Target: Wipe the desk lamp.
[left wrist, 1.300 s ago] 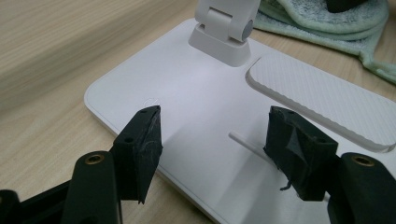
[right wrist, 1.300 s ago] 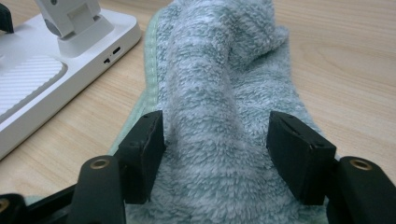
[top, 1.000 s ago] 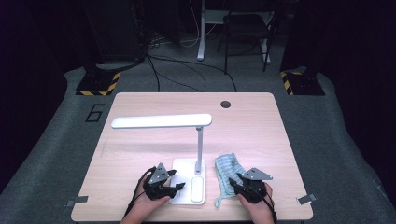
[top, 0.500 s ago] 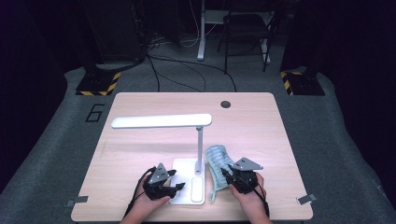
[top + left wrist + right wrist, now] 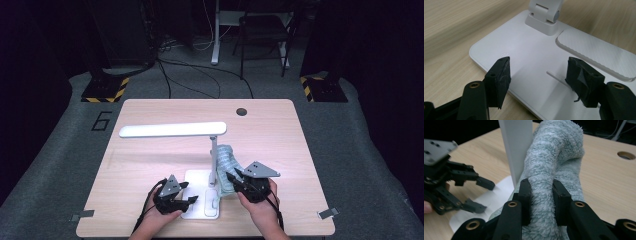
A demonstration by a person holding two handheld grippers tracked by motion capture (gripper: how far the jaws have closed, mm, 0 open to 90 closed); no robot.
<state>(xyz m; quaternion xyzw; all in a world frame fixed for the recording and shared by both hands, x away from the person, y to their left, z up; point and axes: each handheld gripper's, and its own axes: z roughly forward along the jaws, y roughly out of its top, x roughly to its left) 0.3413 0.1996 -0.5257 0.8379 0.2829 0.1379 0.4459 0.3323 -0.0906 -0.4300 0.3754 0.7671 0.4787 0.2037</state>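
Jaws of right gripper (image 5: 541, 192) pinch towel (image 5: 556, 162); lamp base (image 5: 529, 50) close-up.

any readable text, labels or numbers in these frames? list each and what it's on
"6": a large dark numeral on the grey floor mat, left of the table.
Nothing readable on the lamp base, the cloth or either gripper.
The black-and-yellow striped blocks on the floor bear no words.

Cloth (image 5: 554, 170): between the right claw's (image 5: 541, 195) jaws, rising ahead of it against the lamp post (image 5: 516, 147).
Lamp base (image 5: 531, 55): under the left claw (image 5: 539, 75), on the table (image 5: 280, 130).
Left claw: left of the right claw.
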